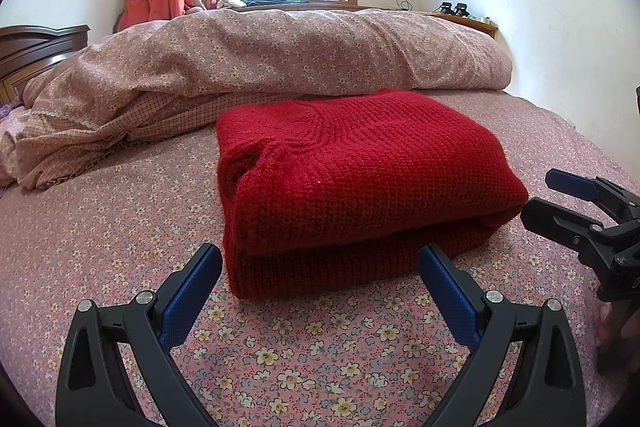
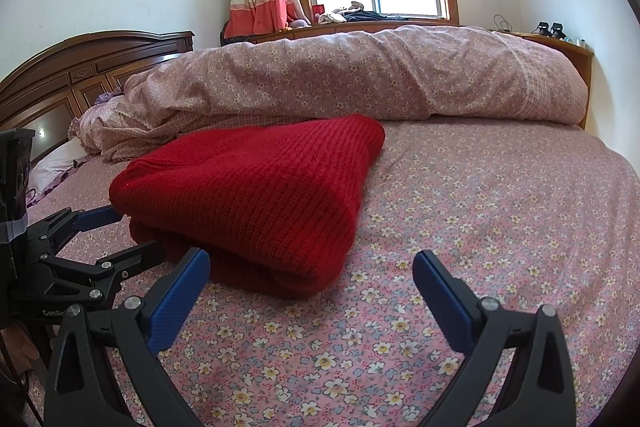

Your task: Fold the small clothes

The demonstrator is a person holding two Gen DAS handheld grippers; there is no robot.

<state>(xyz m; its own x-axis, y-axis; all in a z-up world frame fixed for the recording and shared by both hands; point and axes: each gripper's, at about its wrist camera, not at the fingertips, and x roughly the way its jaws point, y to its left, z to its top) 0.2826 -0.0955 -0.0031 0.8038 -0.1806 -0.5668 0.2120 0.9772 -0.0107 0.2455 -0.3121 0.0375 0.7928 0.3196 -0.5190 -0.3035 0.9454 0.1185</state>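
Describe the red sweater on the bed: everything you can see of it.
The red sweater is a chunky knit, wool-like, deep red all over. It lies folded into a thick rectangular bundle of stacked layers, with curved ribbing on top in the left wrist view. It rests flat on the floral bedsheet, in front of the rolled quilt. The left gripper and the right gripper are open just short of it; neither holds it.

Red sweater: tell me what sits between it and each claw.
Nothing visible. Only bare floral sheet separates the open left claw from the folded red sweater. The open right claw sits off its near right corner, equally unobstructed.
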